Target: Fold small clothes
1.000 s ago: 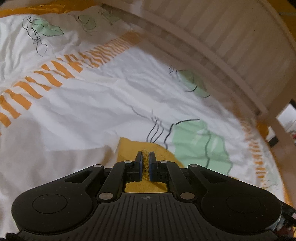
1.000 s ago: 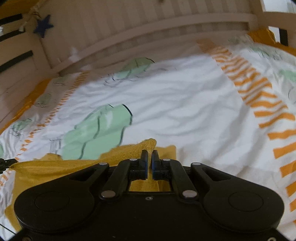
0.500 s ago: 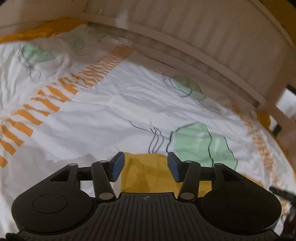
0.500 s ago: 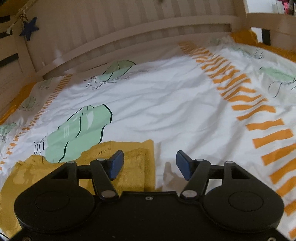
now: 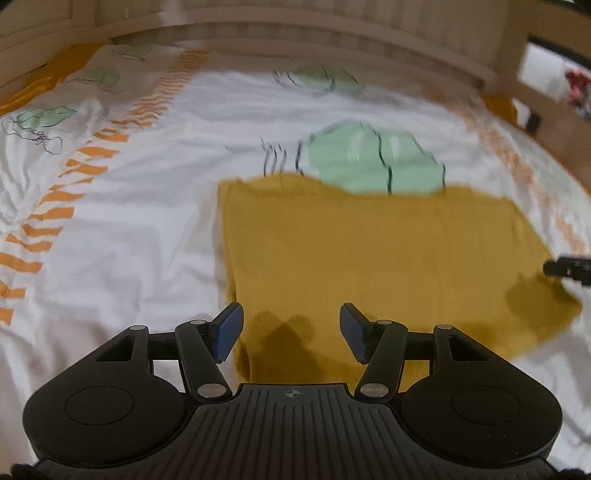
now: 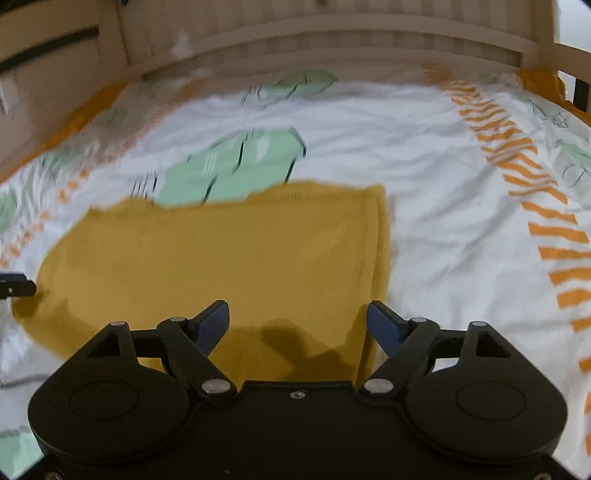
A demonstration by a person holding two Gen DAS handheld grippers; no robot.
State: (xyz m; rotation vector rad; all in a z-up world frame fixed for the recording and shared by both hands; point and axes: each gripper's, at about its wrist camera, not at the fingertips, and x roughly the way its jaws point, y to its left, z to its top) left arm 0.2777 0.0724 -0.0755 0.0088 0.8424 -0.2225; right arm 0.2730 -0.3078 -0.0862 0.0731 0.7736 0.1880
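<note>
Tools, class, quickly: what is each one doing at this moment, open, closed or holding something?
Left tool: open, holding nothing, above the yellow cloth.
Right tool: open, holding nothing.

A home bedroom: printed duvet (image 5: 147, 236) inside a slatted wooden bedframe (image 6: 332, 26).

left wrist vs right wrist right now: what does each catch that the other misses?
Only the left wrist view: the left gripper, open, above the cloth's left edge; the right gripper's tip at the frame's right edge; a red blurred object beyond the bed frame.

Only the right wrist view: the right gripper, open, above the cloth's right edge; the left gripper's tip at the frame's left edge.

Both: the mustard cloth lying flat on the sheet, ungripped, partly covering the green print, with the slatted bed frame behind.
</note>
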